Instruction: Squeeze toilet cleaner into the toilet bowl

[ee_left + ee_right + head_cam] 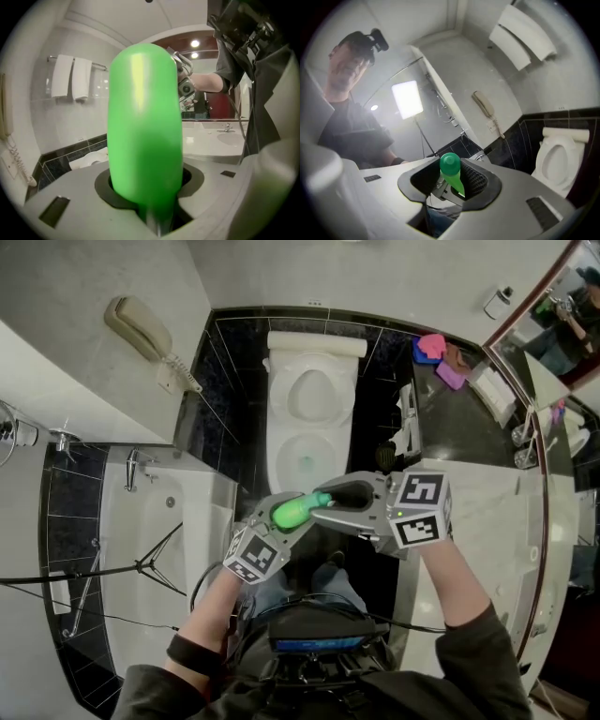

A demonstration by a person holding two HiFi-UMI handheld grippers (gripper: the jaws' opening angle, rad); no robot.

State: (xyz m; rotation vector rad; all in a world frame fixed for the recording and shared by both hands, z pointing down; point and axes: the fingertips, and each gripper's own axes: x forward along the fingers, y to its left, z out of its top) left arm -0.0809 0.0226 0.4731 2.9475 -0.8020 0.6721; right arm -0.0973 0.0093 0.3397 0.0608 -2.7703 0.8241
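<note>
Green plastic toilet-cleaner bottle (292,512) hangs nearly level in the air, just in front of the open white ceramic toilet (312,442). The left hand-held gripper (150,187) is closed partway, clamped round the bottle's fat body. The right hand-held gripper (449,174) pinches the round green cap (450,164) between its jaw tips, above the black tiled floor (375,418).

1. Bottle (292,511): body between left gripper (147,197) fingers (70,197); cap end between right gripper (450,187) fingers.
2. Toilet bowl (281,460): ahead of fingers, lower.
3. Bathtub (159,512): left of fingers.
4. Desk (487,512): right of fingers.
</note>
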